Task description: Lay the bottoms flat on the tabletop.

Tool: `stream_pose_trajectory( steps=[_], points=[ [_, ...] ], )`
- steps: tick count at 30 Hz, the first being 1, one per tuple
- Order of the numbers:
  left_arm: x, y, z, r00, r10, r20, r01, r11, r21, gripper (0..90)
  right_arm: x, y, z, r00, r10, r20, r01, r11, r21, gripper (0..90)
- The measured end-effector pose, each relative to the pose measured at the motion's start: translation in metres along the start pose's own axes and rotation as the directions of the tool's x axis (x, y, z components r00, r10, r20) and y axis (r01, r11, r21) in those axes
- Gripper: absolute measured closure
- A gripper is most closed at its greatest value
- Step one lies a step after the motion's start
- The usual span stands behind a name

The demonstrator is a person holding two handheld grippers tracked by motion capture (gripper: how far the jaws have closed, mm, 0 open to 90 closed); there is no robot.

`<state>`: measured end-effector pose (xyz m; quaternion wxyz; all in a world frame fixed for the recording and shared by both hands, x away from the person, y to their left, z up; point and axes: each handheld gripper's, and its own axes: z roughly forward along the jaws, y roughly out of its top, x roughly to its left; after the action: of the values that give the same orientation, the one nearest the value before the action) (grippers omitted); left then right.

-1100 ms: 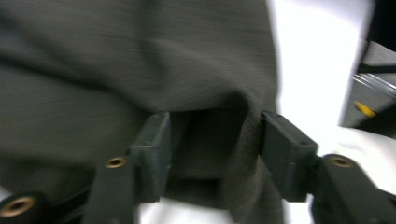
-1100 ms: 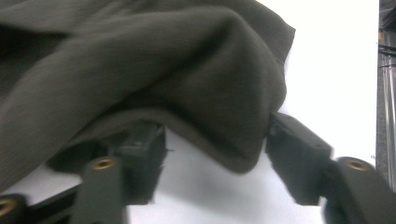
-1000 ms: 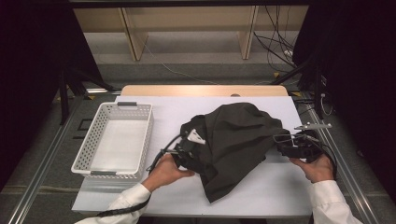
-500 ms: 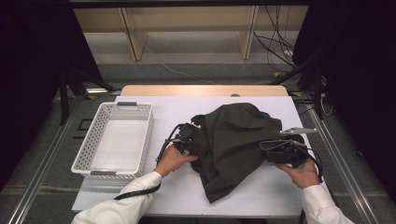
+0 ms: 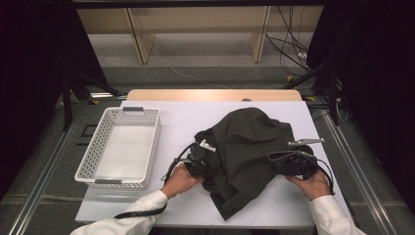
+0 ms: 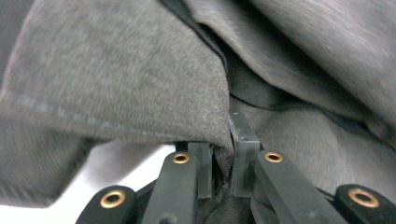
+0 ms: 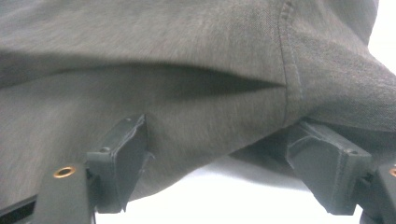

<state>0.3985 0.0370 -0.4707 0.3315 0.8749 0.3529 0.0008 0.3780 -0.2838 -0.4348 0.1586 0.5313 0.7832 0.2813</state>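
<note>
— On the white counter (image 5: 161,205)?
— Dark garment (image 5: 249,142) heaped mid-counter, right of white basket (image 5: 120,147).
— Hand-held grippers?
— Left hand-held gripper (image 6: 223,161) pinched on garment fold; right hand-held gripper (image 7: 224,163) spread wide against cloth.

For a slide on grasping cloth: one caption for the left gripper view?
Left gripper pinching a fold of dark grey garment above the white table.
</note>
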Motion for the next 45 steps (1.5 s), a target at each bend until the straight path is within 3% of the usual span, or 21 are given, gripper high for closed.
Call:
stream_pose_trajectory(
  steps=[3, 8, 12, 14, 18, 20, 22, 24, 27, 29, 31, 33, 36, 37, 39, 40, 45],
  points=[
    [-0.026, -0.012, -0.005, 0.9984, 0.047, 0.030, -0.047, 0.9988, 0.009, 82.0, -0.001, -0.001, 0.003, 1.0000, 0.008, 0.002, -0.008, 1.000, 0.018, 23.2],
    [-0.061, -0.029, -0.007, 0.9934, 0.077, 0.086, -0.078, 0.9968, 0.016, 82.1, -0.004, -0.002, 0.005, 0.9996, 0.025, -0.017, -0.024, 0.999, 0.024, 24.4],
    [-0.069, -0.027, -0.006, 0.9901, 0.084, 0.112, -0.089, 0.9954, 0.035, 79.6, -0.003, -0.003, 0.008, 0.9997, 0.018, -0.014, -0.017, 0.999, 0.030, 24.8],
    [-0.067, -0.023, -0.013, 0.9862, 0.094, 0.136, -0.102, 0.9932, 0.056, 68.5, -0.004, -0.003, 0.008, 0.9997, 0.017, -0.015, -0.016, 0.999, 0.030, 24.9],
    [-0.051, -0.008, -0.045, 0.9905, 0.070, 0.119, -0.067, 0.9974, -0.026, 53.9, -0.005, -0.003, 0.007, 0.9997, 0.022, -0.013, -0.021, 1.000, 0.022, 25.3],
    [-0.042, 0.001, -0.063, 0.9952, 0.074, 0.063, -0.070, 0.9947, -0.076, 47.8, -0.006, -0.002, 0.005, 0.9997, 0.022, -0.009, -0.022, 1.000, 0.015, 25.4],
    [-0.028, 0.010, -0.078, 0.9994, 0.033, 0.007, -0.031, 0.9892, -0.143, 44.2, -0.007, -0.001, 0.003, 0.9999, 0.014, -0.009, -0.014, 1.000, 0.016, 25.1],
    [-0.011, 0.018, -0.083, 0.9989, -0.012, -0.046, 0.004, 0.9841, -0.178, 42.3, -0.010, 0.000, 0.000, 0.9999, 0.016, -0.002, -0.016, 1.000, 0.004, 24.9],
    [0.011, 0.028, -0.073, 0.9929, -0.087, -0.082, 0.072, 0.9832, -0.168, 37.1, -0.012, 0.002, -0.006, 0.9997, 0.024, 0.004, -0.024, 0.999, -0.023, 24.5],
    [0.022, 0.031, -0.056, 0.9895, -0.086, -0.116, 0.072, 0.9900, -0.121, 32.8, -0.011, 0.003, -0.008, 0.9995, 0.032, 0.002, -0.032, 0.999, -0.032, 23.9],
    [0.036, 0.034, -0.038, 0.9843, -0.102, -0.144, 0.090, 0.9922, -0.087, 30.1, -0.010, 0.003, -0.006, 0.9997, 0.026, 0.001, -0.026, 0.999, -0.032, 22.8],
    [0.049, 0.036, -0.022, 0.9805, -0.157, -0.118, 0.150, 0.9864, -0.068, 24.5, -0.008, 0.003, -0.005, 0.9998, 0.022, -0.002, -0.022, 0.999, -0.025, 22.3],
    [0.057, 0.033, -0.006, 0.9870, -0.156, -0.041, 0.154, 0.9870, -0.047, 33.3, -0.006, 0.003, -0.003, 0.9999, 0.015, -0.006, -0.015, 1.000, -0.024, 21.8],
    [0.058, 0.029, -0.002, 0.9884, -0.152, 0.001, 0.151, 0.9869, -0.056, 46.5, -0.005, 0.003, -0.002, 0.9999, 0.014, -0.007, -0.014, 1.000, -0.023, 21.7],
    [0.057, 0.024, 0.000, 0.9826, -0.173, 0.068, 0.177, 0.9825, -0.058, 73.9, -0.004, 0.003, 0.000, 0.9999, 0.013, -0.011, -0.014, 1.000, -0.018, 21.5],
    [0.053, 0.024, -0.002, 0.9829, -0.175, 0.059, 0.178, 0.9824, -0.057, 77.8, -0.004, 0.002, 0.001, 0.9997, 0.017, -0.016, -0.017, 1.000, -0.015, 20.8],
    [0.024, 0.021, -0.022, 0.9967, -0.071, 0.041, 0.073, 0.9960, -0.053, 80.5, -0.005, 0.002, -0.003, 0.9996, 0.022, -0.018, -0.023, 0.999, -0.023, 21.3]
  ],
)
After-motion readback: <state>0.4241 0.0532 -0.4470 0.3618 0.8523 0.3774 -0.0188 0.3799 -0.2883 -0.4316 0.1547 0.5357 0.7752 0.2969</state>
